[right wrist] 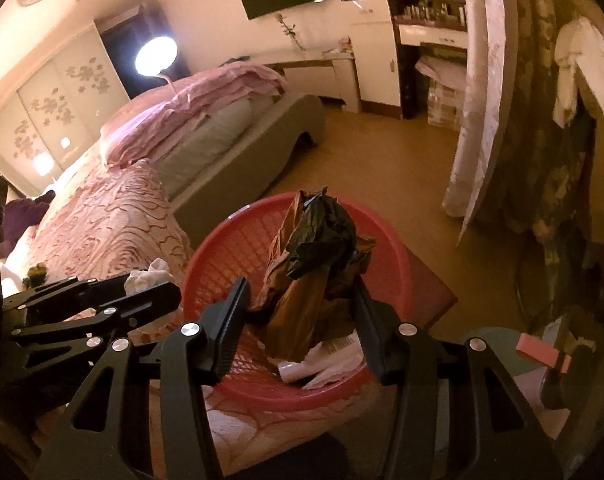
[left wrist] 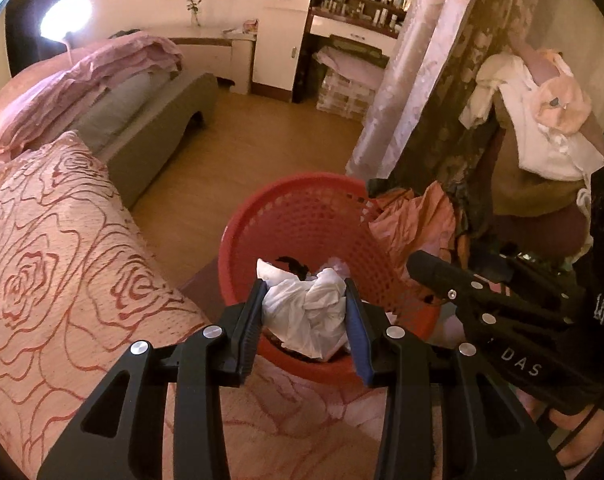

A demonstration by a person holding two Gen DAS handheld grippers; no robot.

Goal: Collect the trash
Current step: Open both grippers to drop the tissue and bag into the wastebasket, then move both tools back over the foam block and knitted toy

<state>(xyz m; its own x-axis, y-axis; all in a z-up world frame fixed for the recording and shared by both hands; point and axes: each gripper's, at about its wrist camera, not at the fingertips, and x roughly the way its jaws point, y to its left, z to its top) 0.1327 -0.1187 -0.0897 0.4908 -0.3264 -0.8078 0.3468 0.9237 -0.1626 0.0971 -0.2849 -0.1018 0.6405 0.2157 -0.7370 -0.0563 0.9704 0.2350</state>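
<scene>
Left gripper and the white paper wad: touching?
Touching. The left wrist view shows the left gripper with both fingers pressed against the sides of the white paper wad, above the red basket.

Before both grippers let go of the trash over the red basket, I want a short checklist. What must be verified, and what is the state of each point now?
1. Left gripper holds the white crumpled tissue: ok, pads press on it.
2. Right gripper holds the brown and black crumpled bag: ok.
3. Tissue is over the red basket: ok, mesh shows behind and under it.
4. Bag is over the basket opening: ok in the right wrist view.
5. Basket has room: ok, only some white paper at the bottom.
6. Basket stands steady by the bed: cannot tell, its base is hidden.
</scene>
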